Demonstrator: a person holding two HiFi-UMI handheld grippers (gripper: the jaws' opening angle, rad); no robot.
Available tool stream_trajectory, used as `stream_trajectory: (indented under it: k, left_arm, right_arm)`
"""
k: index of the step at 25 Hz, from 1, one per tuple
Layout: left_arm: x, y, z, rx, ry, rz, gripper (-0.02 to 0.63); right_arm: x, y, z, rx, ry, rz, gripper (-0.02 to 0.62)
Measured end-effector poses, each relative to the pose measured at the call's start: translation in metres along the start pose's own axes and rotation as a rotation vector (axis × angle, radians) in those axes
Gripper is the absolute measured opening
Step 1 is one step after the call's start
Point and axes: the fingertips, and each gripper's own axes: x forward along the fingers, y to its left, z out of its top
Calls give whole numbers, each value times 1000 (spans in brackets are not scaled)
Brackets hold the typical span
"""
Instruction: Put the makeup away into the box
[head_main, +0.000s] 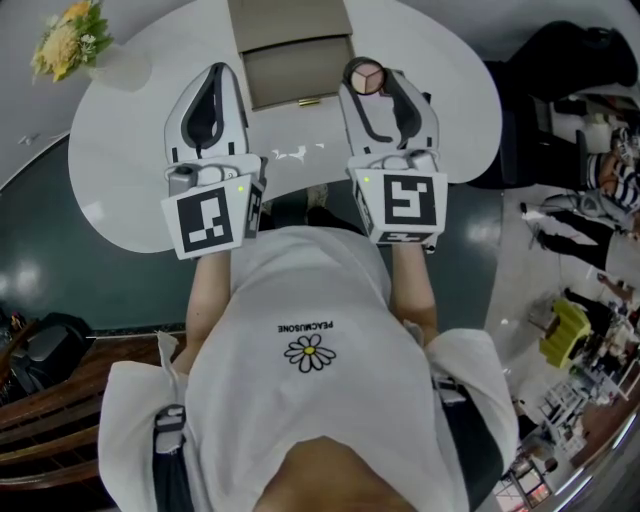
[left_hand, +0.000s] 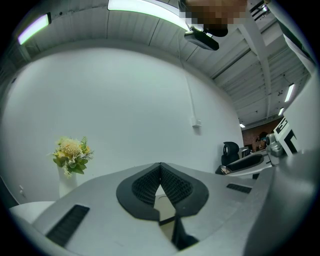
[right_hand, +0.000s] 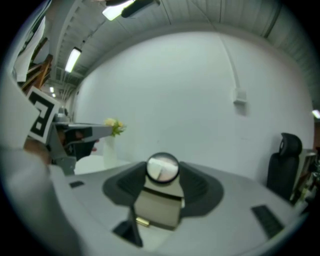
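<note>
A round makeup compact (head_main: 365, 78) with pink and beige pans sits between the tips of my right gripper (head_main: 367, 70), which is shut on it. In the right gripper view the compact (right_hand: 162, 168) shows as a shiny disc held by both pads, above the beige box (right_hand: 157, 206). The box (head_main: 298, 72) stands at the table's far middle, its lid apparently raised at the back and a gold latch on its near side. My left gripper (head_main: 216, 72) hovers to the left of the box. Its pads meet at the tips (left_hand: 160, 166) with nothing between them.
A white vase of yellow flowers (head_main: 70, 40) stands at the far left of the round white table (head_main: 130, 200); the vase of flowers (left_hand: 71, 155) also shows left of the left jaws. A black chair (right_hand: 287, 165) stands off to the right. People sit beyond the table's right side.
</note>
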Motion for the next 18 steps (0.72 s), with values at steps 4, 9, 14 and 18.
stream_trajectory:
  k: [4,9,14,18]
  left_arm:
    - [-5,14,-4,2,10,36,20]
    - [-13,39,-10,1,24,101,20]
    - [-23,72,-18,-2,42,183,20]
    - [-34,93,-29,-1,67,243,20]
  right_arm:
    - [19,19,-1,-25,19,91,229]
    - [53,53,-14,-42,67,249,229]
    - [90,98,-50,-128,192,448,230]
    - [115,124,-83,-202,280,599,230]
